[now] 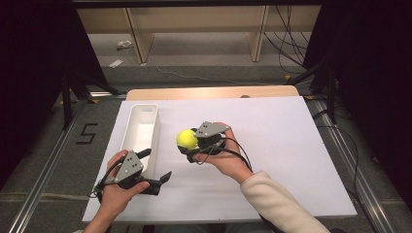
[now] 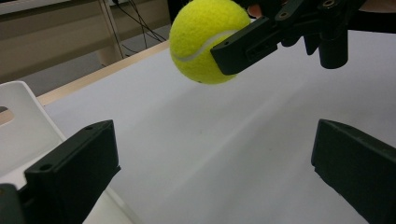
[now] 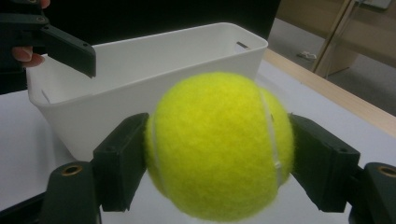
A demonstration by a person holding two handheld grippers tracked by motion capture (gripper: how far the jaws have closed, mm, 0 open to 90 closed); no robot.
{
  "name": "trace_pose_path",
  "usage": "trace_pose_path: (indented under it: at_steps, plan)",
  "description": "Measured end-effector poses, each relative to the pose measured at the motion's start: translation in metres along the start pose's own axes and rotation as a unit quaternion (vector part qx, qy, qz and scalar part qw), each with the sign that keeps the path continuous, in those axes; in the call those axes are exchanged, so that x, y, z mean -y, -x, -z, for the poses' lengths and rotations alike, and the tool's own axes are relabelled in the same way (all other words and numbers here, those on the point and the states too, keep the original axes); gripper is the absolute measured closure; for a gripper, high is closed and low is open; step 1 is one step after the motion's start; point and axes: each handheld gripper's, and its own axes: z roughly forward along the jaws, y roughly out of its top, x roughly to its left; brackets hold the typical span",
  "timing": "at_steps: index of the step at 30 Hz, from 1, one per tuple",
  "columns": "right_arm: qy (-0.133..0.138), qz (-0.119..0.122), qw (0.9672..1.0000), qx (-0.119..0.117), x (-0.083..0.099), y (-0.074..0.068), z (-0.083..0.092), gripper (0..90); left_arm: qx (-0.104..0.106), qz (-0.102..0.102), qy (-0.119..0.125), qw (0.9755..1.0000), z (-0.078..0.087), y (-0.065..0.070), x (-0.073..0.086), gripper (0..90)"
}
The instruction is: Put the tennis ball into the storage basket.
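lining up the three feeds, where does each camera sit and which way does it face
High view: above the person's side, looking forward and down on the table; forearms, both hands.
Left gripper view: on the left gripper, facing the right gripper.
Right gripper view: on the right gripper, facing the white bin.
Shared: the tennis ball.

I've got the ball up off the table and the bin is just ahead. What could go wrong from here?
1. The round, fuzzy yellow tennis ball is pinched by the right gripper only at its two sides, in the air; it may squirt out and roll away.
2. The long white plastic bin is narrow, so a release off-centre could bounce the ball off its rim.
3. The open left gripper sits beside the bin and might knock it.
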Motion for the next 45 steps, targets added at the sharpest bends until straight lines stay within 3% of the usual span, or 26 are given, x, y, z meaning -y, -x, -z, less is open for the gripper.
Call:
trace_pose_path:
  at_steps: [39, 40, 45]
  plan:
    - [0.004, -0.001, 1.0000, 0.003, -0.016, 0.005, -0.006, 26.1, -0.001, -0.001, -0.001, 1.0000, 0.000, 0.000, 0.000, 0.3]
    - [0.005, 0.000, 1.0000, 0.003, -0.017, 0.005, -0.006, 26.1, 0.002, 0.010, -0.003, 0.9999, 0.000, 0.002, 0.001, 0.3]
    - [0.005, 0.002, 1.0000, 0.003, -0.020, 0.005, -0.007, 26.1, 0.000, 0.004, -0.003, 1.0000, 0.000, 0.001, 0.000, 0.3]
